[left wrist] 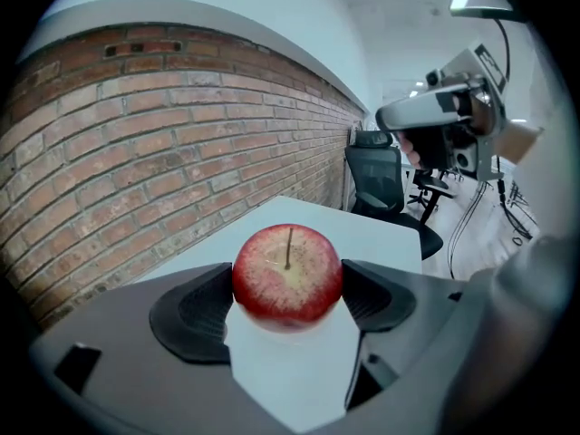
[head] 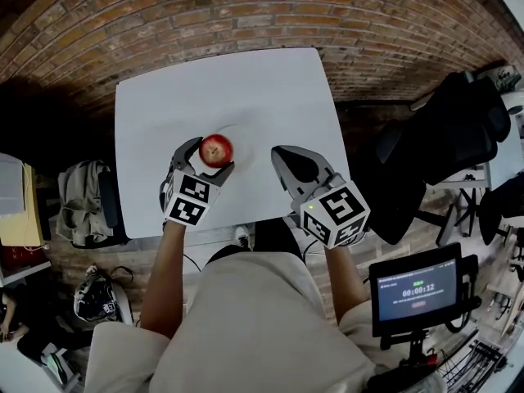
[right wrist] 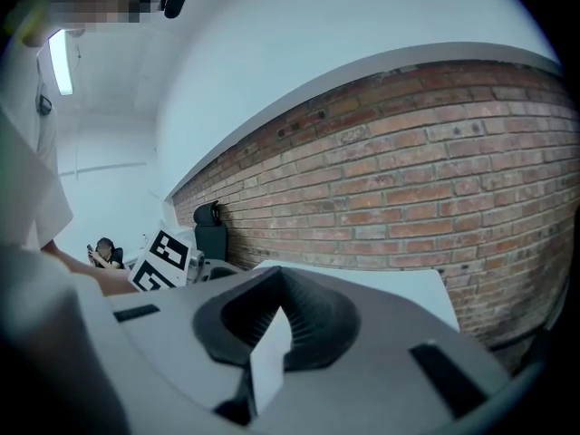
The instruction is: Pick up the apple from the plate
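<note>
the left hand-held gripper (head: 210,159) is closed on the red apple (head: 216,149). in the left gripper view both dark jaw pads press against the apple's sides, one on each side, with the stem pointing up. the apple sits over the middle of the white table (head: 164,97), just above or on a pale plate (head: 248,137) whose rim is only faintly visible; contact between apple and plate cannot be determined.

the right hand-held gripper (head: 282,159) is held beside the apple, apart from it, over the same table. its jaws are brought together at the tips with nothing between them.

a brick wall (head: 246,15) runs behind the table. a black office chair (head: 442,137) stands to the right.
</note>
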{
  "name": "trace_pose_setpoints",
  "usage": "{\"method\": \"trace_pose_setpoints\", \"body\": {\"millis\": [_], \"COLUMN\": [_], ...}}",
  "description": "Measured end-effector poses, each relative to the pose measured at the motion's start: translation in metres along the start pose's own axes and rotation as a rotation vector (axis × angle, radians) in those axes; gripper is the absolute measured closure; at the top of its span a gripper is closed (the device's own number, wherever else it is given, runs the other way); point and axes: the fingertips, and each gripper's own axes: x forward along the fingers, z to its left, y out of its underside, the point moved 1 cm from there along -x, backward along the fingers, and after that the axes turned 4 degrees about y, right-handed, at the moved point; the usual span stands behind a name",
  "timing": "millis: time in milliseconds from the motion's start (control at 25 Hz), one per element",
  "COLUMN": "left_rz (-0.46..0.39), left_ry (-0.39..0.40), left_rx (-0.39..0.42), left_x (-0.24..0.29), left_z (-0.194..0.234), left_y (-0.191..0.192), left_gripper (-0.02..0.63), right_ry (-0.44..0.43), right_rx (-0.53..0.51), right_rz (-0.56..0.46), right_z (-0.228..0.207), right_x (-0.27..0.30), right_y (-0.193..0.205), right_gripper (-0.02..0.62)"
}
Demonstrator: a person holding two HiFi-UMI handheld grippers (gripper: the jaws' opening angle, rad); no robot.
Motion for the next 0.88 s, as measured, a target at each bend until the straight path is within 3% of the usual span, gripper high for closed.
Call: {"method": "trace_pose_setpoints", "body": {"millis": [880], "left_rz": [-0.203], "left_ry": [-0.081], "left_rx": [0.014], "left_x": [-0.089], "left_z": [-0.007], "left_y": [-0.049], "left_gripper": [0.227], "right_ry": [0.007], "right_rx": [-0.081], "right_rz": [-0.065], "right_z": [0.019], "right_x": [-0.022], "right_y": [-0.037], "right_gripper": [0.595]}}
